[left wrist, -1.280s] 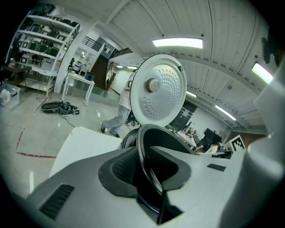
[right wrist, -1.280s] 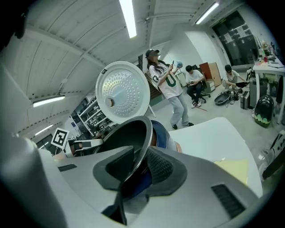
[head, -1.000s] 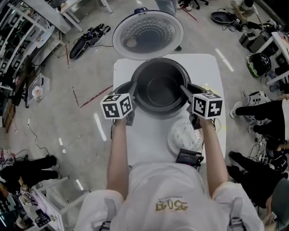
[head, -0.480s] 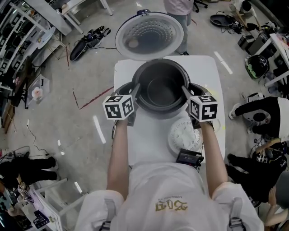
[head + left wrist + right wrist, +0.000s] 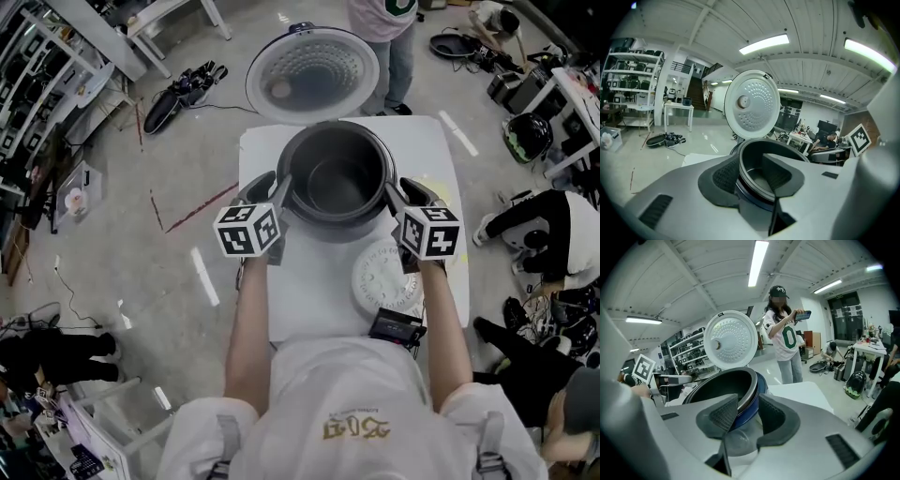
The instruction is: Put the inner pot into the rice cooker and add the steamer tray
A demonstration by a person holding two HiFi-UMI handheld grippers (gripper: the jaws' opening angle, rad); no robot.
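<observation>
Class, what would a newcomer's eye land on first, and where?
The inner pot sits in the rice cooker at centre, round lid open behind. The left gripper and right gripper flank it, fingers just opened, rim between them ungripped. A steamer tray lies by the right gripper.

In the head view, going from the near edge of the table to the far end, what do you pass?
Small black box → steamer tray → inner pot → open lid.
</observation>
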